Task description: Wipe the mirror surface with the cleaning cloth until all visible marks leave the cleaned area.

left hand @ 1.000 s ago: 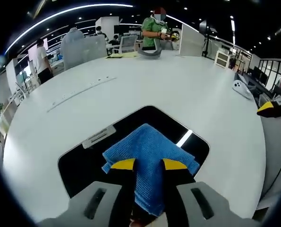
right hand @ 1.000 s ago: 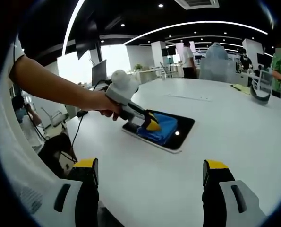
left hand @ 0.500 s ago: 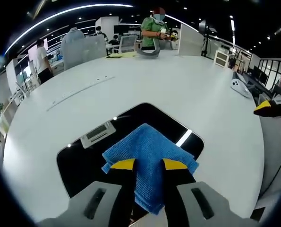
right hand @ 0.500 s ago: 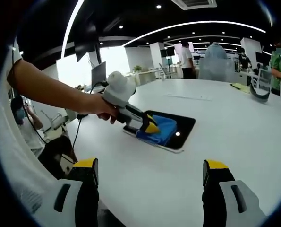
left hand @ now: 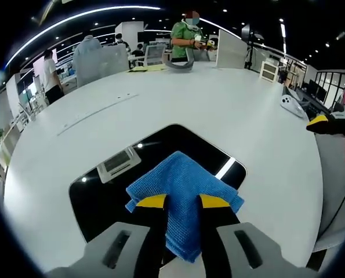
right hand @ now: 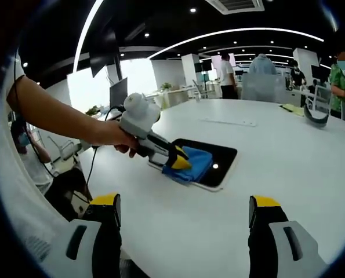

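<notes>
The wide white surface (left hand: 236,116) carried everything, and the dark mirror (left hand: 102,191) lay flat on it toward the near edge, its glossy face reflecting ceiling lights as bright dots and a streak. The blue cleaning cloth (left hand: 181,191) sat bunched on the mirror's near portion, draping just past the mirror's near edge in the left gripper view. The left tool (left hand: 182,201) was closed narrow on the cleaning cloth, its 2 yellow-tipped jaws pinching a fold and pressing it against the glass; in the right gripper view the same tool (right hand: 181,162) reached in from the left, held in a person's hand (right hand: 123,139), with the cloth (right hand: 189,167) over the mirror's (right hand: 218,156) nearer end. The right tool (right hand: 184,207) hung well apart from the mirror with its 2 jaws spread wide and nothing between them; its yellow tip (left hand: 318,120) showed near the surface's right edge in the left gripper view. As a judgement, the wiping was under way but not finished: the far part of the glass that showed looked dark and clean apart from reflections, a pale rectangular patch (left hand: 119,163) there looked like a reflection or label rather than a mark, and whatever lay beneath the cloth was hidden. A pass across the near part seemed left to do.
</notes>
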A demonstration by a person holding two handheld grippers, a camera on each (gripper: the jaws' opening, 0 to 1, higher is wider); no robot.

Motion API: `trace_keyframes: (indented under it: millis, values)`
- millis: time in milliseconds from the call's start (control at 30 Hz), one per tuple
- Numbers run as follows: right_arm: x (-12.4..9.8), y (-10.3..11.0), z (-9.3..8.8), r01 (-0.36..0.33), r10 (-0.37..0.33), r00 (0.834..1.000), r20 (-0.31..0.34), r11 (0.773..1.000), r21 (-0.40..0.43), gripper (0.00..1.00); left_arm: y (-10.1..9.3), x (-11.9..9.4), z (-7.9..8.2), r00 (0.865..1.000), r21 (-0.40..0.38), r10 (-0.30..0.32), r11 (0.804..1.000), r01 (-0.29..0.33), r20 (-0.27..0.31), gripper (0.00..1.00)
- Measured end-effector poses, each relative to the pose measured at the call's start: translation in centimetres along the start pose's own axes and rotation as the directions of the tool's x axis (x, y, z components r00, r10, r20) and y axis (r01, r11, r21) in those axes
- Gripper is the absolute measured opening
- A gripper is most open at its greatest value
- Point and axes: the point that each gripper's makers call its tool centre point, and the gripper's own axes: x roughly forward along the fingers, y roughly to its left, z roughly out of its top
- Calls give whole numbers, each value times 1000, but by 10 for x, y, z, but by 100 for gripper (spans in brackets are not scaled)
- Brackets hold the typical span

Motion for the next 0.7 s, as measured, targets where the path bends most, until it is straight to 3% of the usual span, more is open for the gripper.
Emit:
trace_keyframes:
  millis: [700]
  values:
    - [3,3,4,23,-23,1000,19,1000,9,91,8,-8,-7,1000,31,-29,999,29,-7,15]
